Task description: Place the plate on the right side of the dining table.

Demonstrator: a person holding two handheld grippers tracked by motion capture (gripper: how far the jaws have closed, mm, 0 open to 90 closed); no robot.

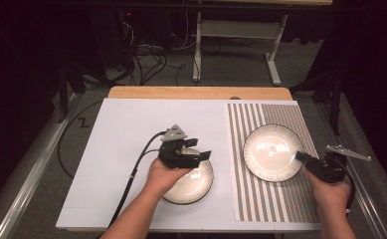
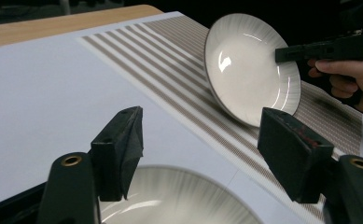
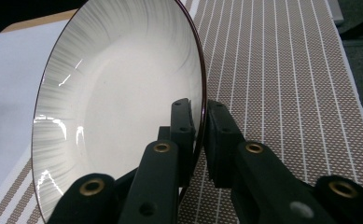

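Two white plates with dark rims are in play. One plate (image 1: pixel 193 188) (image 2: pixel 179 200) lies flat on the white board, partly under my left hand. My left gripper (image 1: pixel 201 148) (image 2: pixel 202 144) hovers just above its far edge, jaws open with nothing between them. The other plate (image 1: pixel 273 152) (image 2: pixel 249 70) (image 3: pixel 123 93) sits on the striped mat (image 1: pixel 260 199) and is tilted, its right rim lifted off the mat. My right gripper (image 1: pixel 301 157) (image 2: pixel 282 53) (image 3: pixel 198 121) is shut on that raised rim, one pad on each face.
The white board (image 1: pixel 131 149) covers the left and middle of the wooden table (image 1: pixel 196 92). The striped mat (image 3: pixel 286 70) covers the right part. Black cables trail from the left gripper off the table's left side. A desk frame stands on the floor beyond.
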